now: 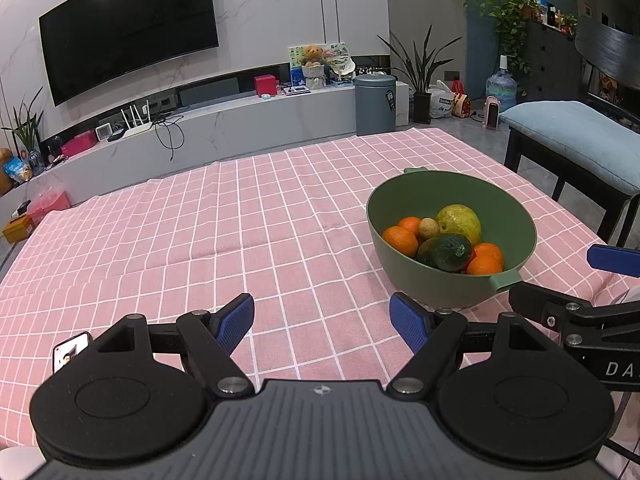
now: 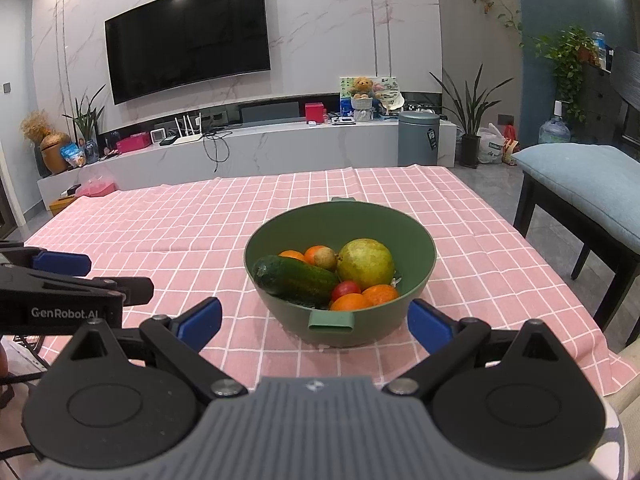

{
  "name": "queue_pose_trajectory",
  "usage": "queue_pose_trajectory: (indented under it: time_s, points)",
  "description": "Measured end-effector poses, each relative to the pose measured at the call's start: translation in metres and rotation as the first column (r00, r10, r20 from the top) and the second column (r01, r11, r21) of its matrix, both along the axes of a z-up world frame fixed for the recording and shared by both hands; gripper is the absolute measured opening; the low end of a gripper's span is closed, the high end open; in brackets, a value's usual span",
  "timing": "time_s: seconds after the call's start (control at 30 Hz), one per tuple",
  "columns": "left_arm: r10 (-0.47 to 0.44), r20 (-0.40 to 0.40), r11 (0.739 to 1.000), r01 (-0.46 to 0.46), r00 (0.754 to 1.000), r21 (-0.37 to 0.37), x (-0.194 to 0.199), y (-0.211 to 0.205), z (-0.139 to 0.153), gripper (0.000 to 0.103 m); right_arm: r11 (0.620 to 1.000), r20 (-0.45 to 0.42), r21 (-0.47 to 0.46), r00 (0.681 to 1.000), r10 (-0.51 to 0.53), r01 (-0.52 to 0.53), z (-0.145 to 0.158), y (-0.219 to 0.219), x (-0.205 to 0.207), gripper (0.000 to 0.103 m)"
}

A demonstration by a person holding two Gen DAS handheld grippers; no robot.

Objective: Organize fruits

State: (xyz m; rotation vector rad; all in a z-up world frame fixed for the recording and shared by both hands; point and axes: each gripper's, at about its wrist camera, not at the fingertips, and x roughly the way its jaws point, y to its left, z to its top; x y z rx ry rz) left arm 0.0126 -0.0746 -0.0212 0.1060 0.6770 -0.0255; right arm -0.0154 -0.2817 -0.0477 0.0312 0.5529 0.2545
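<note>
A green bowl (image 2: 420, 248) stands on the pink checked tablecloth (image 2: 180, 220). In it lie a cucumber (image 2: 296, 280), a large yellow-green fruit (image 2: 365, 264), several oranges (image 2: 352, 302), a small red fruit (image 2: 346, 289) and a small tan fruit (image 2: 325, 257). My right gripper (image 2: 316, 326) is open and empty, just in front of the bowl's near handle (image 2: 331, 321). My left gripper (image 1: 322, 324) is open and empty, low over the cloth to the left of the bowl (image 1: 400, 200). Each gripper shows at the edge of the other's view.
A chair with a blue cushion (image 2: 584, 184) stands at the table's right side. A phone (image 1: 71, 350) lies near my left gripper. Beyond the table are a TV wall, a low marble console and a grey bin (image 2: 418, 138).
</note>
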Motion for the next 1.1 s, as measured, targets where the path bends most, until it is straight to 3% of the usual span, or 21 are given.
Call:
queue_pose_trajectory:
  time_s: [1.1]
  points:
    - [0.007,-0.006,0.999,-0.007,1.0,-0.031,-0.0005,0.002,-0.0005,0.091,1.0,0.002,-0.009,1.0,0.006,-0.006,-0.0006,0.0004,0.0003,0.095]
